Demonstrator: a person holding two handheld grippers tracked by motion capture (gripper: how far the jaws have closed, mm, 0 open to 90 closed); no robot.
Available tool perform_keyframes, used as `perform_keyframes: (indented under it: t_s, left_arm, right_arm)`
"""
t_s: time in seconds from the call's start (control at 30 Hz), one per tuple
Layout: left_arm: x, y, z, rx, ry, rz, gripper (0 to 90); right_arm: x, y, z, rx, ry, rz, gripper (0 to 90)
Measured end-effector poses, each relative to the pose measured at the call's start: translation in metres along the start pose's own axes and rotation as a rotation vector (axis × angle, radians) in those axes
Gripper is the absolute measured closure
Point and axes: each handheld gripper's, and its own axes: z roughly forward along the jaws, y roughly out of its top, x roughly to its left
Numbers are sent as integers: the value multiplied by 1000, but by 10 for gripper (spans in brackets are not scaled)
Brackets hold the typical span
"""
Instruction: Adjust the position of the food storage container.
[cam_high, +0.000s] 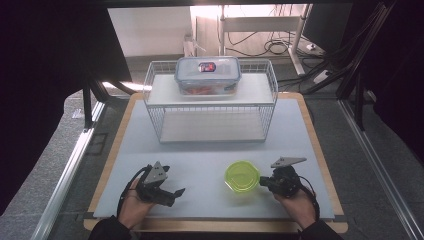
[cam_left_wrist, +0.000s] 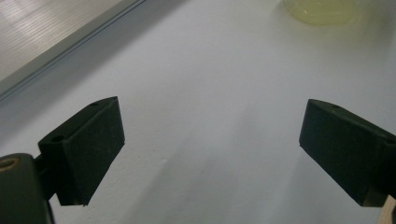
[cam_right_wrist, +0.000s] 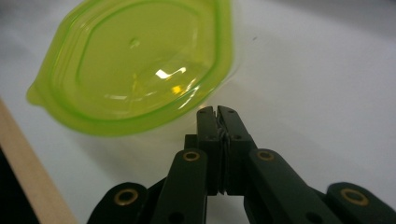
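Near the front of the white table mat (cam_high: 210, 150): a translucent lime-green plastic lid (cam_high: 242, 176), lying flat, just beside the right gripper (cam_high: 263, 181). Right jaws pressed fully together at the lid's rim, apparently pinching its thin edge, though hard to confirm from the right gripper view (cam_right_wrist: 218, 112). Left gripper (cam_left_wrist: 210, 140) well apart from the lid, jaws spread wide over bare mat, holding nothing. Probably light, thin and somewhat flexible, with a glossy, likely slippery surface; little risk of breakage. Best taken by the raised rim or the small tab (cam_right_wrist: 35, 93). Farther back: 1 clip-lock food container (cam_high: 207, 75) on a wire shelf rack (cam_high: 155, 107).
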Motion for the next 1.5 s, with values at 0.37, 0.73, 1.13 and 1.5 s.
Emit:
perform_keyframes:
  t_s: [0.37,0.73,1.13,1.5]
  left_arm:
    - [0,0,1,4,2,4,65]
    - [-1,0,1,6,0,4,65]
    - [0,0,1,9,1,6,65]
    - [1,0,0,16,-2,-9,67]
  right_arm:
    - [11,-1,16,40,49,-5,885]
    - [25,8,35,50,72,-33,878]
    - [30,23,51,45,94,-52,881]
    - [29,24,45,27,31,-83,777]
